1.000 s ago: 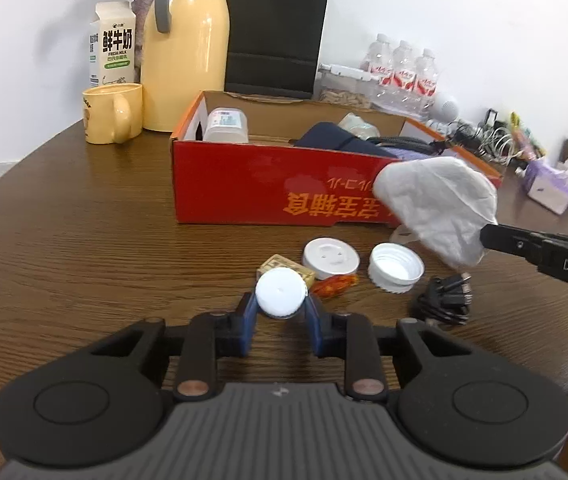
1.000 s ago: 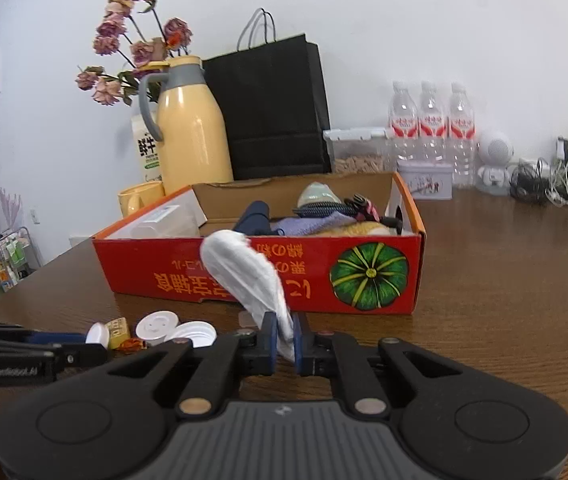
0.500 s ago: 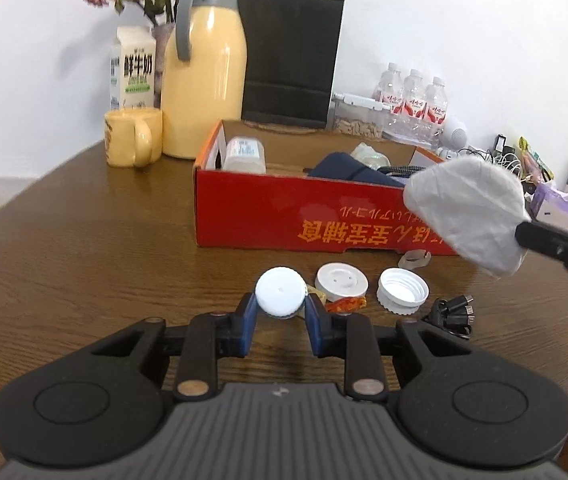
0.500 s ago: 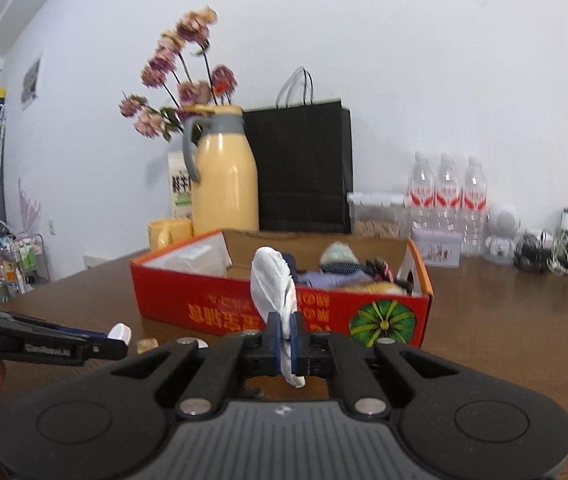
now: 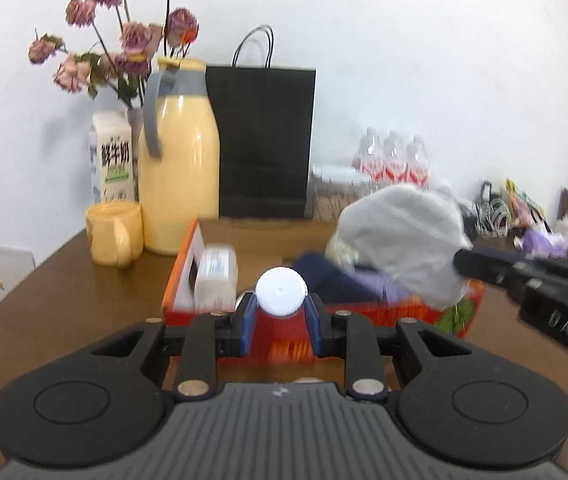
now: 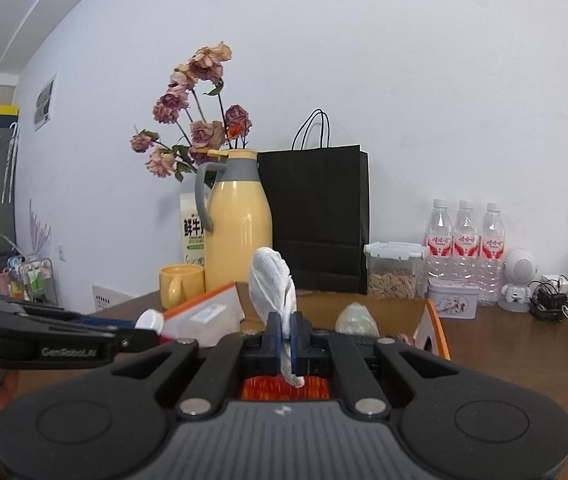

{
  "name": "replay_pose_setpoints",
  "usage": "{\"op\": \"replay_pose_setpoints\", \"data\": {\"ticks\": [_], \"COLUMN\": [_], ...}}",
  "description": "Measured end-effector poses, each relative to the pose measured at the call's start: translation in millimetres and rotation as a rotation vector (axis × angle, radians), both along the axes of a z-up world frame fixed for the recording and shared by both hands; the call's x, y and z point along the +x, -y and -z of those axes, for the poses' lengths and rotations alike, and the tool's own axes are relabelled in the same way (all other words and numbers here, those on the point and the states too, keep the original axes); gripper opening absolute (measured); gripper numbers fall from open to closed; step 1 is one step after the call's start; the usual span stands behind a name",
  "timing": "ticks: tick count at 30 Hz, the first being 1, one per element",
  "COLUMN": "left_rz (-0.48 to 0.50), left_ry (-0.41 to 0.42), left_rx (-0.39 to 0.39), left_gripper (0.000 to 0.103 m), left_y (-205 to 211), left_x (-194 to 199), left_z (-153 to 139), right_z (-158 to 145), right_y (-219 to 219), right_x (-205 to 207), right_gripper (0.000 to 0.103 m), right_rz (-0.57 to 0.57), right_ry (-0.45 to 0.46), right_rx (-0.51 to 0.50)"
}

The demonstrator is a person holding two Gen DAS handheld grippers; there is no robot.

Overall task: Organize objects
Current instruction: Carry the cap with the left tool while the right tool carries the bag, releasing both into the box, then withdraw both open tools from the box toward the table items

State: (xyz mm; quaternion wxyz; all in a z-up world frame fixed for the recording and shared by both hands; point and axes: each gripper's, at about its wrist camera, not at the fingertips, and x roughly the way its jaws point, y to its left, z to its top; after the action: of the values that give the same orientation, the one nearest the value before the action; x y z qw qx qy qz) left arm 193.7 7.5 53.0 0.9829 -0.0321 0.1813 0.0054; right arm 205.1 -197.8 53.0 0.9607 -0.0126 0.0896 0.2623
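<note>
The left gripper [image 5: 281, 317] clamps a white cap [image 5: 281, 291] and the right gripper [image 6: 284, 339] pinches a face mask [image 6: 272, 280], both at frame centre above the red box [image 5: 364, 312], where a loosened grip could drop either outside.

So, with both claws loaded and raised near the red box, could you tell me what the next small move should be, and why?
Probably carry the left claw forward until the white cap is over the open red box, then release. The cap is clamped between the pads and lifted, with the box just ahead. The right claw, shut on the white mask, looks set to follow.
</note>
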Motion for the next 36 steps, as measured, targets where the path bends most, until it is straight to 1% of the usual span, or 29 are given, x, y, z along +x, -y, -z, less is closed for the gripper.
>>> {"op": "replay_pose_setpoints", "data": {"ticks": [3,7,11,14,18,21,24,25,26,27,28,29,30,31,32,33,34,36], "left_rz": [-0.023,-0.059,-0.097,-0.103,-0.096,-0.099,-0.111,-0.117,-0.117,-0.118,-0.124,-0.134,-0.141,-0.151,-0.164,-0.177,-0.189,-0.198], "left_ry": [0.010,0.000,-0.015,-0.036,-0.055,-0.060,-0.042,-0.033,-0.023,-0.013,-0.001,0.015,0.025,0.034,0.047,0.065,0.077,0.079], "left_rx": [-0.012,-0.030,-0.020,-0.015,0.015,0.024,0.043,0.053,0.064,0.071,0.078,0.085,0.092,0.097,0.099,0.099,0.100,0.101], "left_gripper": [0.026,0.026,0.026,0.026,0.026,0.027,0.028,0.033,0.037,0.048,0.057,0.061,0.073,0.091,0.099,0.103,0.103,0.103], "left_y": [2.6,3.1,6.8,8.1,9.2,8.3,8.6,8.4,8.5,8.7,8.7,8.7,9.1,9.5,9.4,9.2,9.0,9.0], "left_x": [25.0,61.5,97.1,115.7,128.5,129.4,125.4,124.0,121.3,119.2,116.5,113.3,111.0,108.5,105.9,103.1,100.8,98.6], "left_z": [-7.5,-7.3,-0.3,8.7,18.4,22.4,22.1,22.0,21.7,20.5,19.5,18.4,16.6,15.2,13.9,12.8,11.8,9.5], "right_z": [-7.6,-10.0,-2.4,9.1,21.7,25.5,25.8,25.3,25.2,25.3,25.7,26.1,26.4,26.7,26.1,25.2,23.7,21.2], "right_y": [-6.8,-13.3,-16.5,-17.5,-16.8,-18.0,-19.0,-18.6,-17.7,-16.2,-14.5,-12.2,-10.5,-9.4,-8.6,-8.0,-7.4,-6.4], "right_x": [24.1,62.6,107.9,133.6,147.4,148.9,143.6,142.1,141.3,139.2,138.8,138.0,136.8,135.1,132.7,130.2,128.0,122.9], "right_gripper": [0.003,0.003,0.003,0.003,0.003,0.003,0.006,0.010,0.011,0.013,0.024,0.033,0.052,0.067,0.073,0.085,0.094,0.102], "right_rz": [0.009,0.012,0.034,0.056,0.073,0.084,0.094,0.098,0.105,0.118,0.128,0.134,0.143,0.150,0.153,0.157,0.161,0.164], "right_ry": [-0.030,-0.091,-0.171,-0.202,-0.231,-0.231,-0.221,-0.218,-0.217,-0.215,-0.215,-0.216,-0.213,-0.208,-0.198,-0.189,-0.180,-0.162], "right_rx": [0.033,0.082,0.137,0.154,0.131,0.107,0.080,0.074,0.069,0.065,0.061,0.061,0.061,0.057,0.052,0.049,0.046,0.041]}}
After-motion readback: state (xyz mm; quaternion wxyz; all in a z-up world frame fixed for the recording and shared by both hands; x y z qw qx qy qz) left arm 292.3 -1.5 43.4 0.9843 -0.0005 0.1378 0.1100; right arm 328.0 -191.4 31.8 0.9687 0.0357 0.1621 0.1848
